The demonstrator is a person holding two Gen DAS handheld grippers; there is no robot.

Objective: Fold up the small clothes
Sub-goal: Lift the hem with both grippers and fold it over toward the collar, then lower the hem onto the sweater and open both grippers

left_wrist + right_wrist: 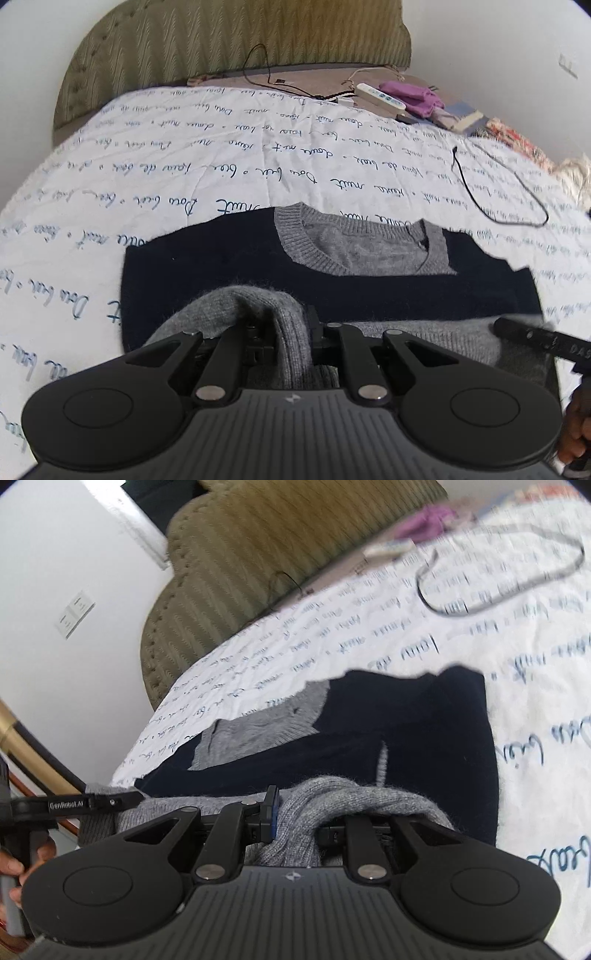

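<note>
A small navy sweater (332, 280) with a grey ribbed collar (362, 247) and grey lower part lies on the white bedspread with blue script (184, 177). My left gripper (288, 332) is shut on a bunch of its grey hem (258, 306), lifted over the navy chest. My right gripper (295, 819) is shut on another bunch of grey hem (351, 797), with the navy body (424, 738) beyond it. The right gripper's finger (535, 338) shows at the right of the left wrist view, and the left gripper's finger (88, 803) shows at the left of the right wrist view.
An olive padded headboard (236, 40) stands at the far end. A white power strip (380, 96), purple cloth (410, 94) and cables lie near it. A black cord loop (517, 192) lies on the bedspread to the right of the sweater; it also shows in the right wrist view (509, 572).
</note>
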